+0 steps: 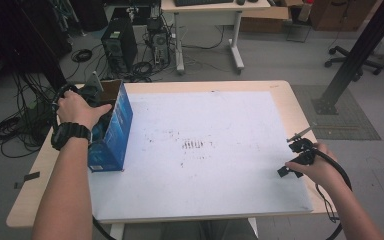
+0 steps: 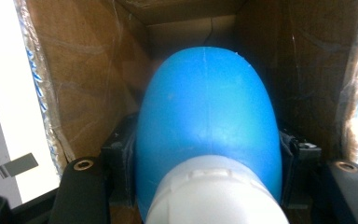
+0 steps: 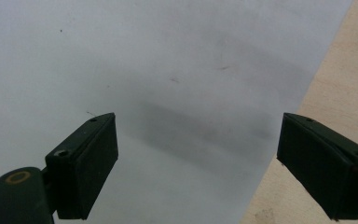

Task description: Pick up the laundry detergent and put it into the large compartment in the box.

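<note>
A blue cardboard box [image 1: 114, 131] with an open top stands at the table's left side. My left hand [image 1: 77, 109] reaches into it from above. In the left gripper view, my left gripper [image 2: 207, 154] is shut on a rounded blue plastic object [image 2: 207, 107] with a white ribbed cap [image 2: 214, 196], inside the brown box walls [image 2: 84, 84]. One jaw presses on each side of the object. My right gripper [image 1: 291, 159] hovers low near the table's right edge. It [image 3: 198, 163] stands open with nothing between its jaws, above the white sheet [image 3: 144, 70].
A large white sheet [image 1: 205, 115] covers most of the wooden table [image 1: 285, 95]. Computer towers [image 1: 120, 42] and cable tangles [image 1: 15, 127] lie on the floor behind and to the left. A black post [image 1: 355, 55] stands at the right rear.
</note>
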Tool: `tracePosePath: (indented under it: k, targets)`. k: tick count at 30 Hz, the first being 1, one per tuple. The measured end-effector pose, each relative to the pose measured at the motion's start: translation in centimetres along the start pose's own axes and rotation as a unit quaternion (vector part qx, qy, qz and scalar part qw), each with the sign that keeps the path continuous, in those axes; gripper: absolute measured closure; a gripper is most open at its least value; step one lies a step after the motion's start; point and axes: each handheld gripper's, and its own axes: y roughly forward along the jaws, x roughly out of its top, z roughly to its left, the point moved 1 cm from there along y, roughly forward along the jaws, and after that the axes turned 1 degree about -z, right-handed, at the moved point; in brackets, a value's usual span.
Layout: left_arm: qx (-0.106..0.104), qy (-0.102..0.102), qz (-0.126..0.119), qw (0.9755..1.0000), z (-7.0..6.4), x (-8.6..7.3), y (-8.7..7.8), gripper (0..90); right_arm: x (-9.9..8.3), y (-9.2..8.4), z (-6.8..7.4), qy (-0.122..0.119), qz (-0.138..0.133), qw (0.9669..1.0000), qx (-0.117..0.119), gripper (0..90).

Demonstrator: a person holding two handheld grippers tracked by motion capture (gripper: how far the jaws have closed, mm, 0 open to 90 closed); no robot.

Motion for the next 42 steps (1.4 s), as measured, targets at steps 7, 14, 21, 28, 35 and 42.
tracePosePath:
  k: [7, 14, 21, 28, 35, 42]
  targets:
    - [0.005, 0.008, 0.001, 1.0000, -0.1, 0.0, 0.0, 35.6, 0.0, 0.1, 0.0, -0.002, 0.001, 1.0000, 0.001, 12.1]
    - [0.004, 0.003, -0.001, 1.0000, -0.1, -0.1, -0.2, 29.1, 0.0, 0.2, 0.0, 0.000, 0.003, 1.0000, 0.002, 12.1]
    - [0.005, 0.002, -0.003, 1.0000, -0.1, -0.2, -0.9, 26.0, 0.0, 0.3, 0.1, -0.003, 0.003, 1.0000, 0.002, 12.2]
    - [0.005, 0.001, -0.011, 0.9999, -0.1, -0.1, -2.2, 23.7, 0.1, 0.3, 0.1, -0.002, 0.002, 1.0000, 0.003, 12.3]
    - [0.005, 0.006, -0.014, 0.9999, -0.3, 0.1, -3.3, 22.9, 0.1, 0.3, 0.2, -0.004, 0.003, 1.0000, 0.003, 12.4]
    - [0.014, 0.004, -0.022, 0.9996, -0.6, 0.2, -4.9, 19.8, 0.0, 0.2, 0.1, -0.003, 0.001, 1.0000, 0.002, 12.4]
